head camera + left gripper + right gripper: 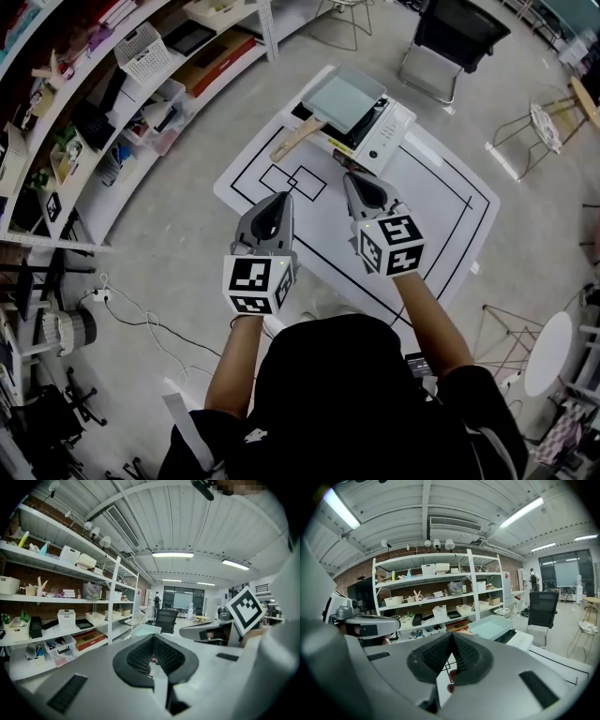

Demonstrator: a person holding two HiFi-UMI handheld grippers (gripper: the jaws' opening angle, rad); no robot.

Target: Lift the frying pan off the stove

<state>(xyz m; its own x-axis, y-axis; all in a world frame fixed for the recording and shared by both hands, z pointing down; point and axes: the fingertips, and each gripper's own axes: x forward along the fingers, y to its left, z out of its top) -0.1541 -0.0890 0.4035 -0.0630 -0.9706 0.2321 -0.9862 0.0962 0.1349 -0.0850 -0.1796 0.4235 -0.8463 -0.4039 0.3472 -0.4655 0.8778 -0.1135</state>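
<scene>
2 shut, empty claws mid-frame, left claw point(284, 198) and right claw point(350, 177); pinched near the handle's point(298, 139) end, the pan point(345, 101) could tip.

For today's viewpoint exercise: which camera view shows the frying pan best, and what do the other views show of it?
The head view: the whole frying pan shows from above, handle included, on the stove. The right gripper view shows the pan side-on; the left gripper view only a pale sliver.
</scene>
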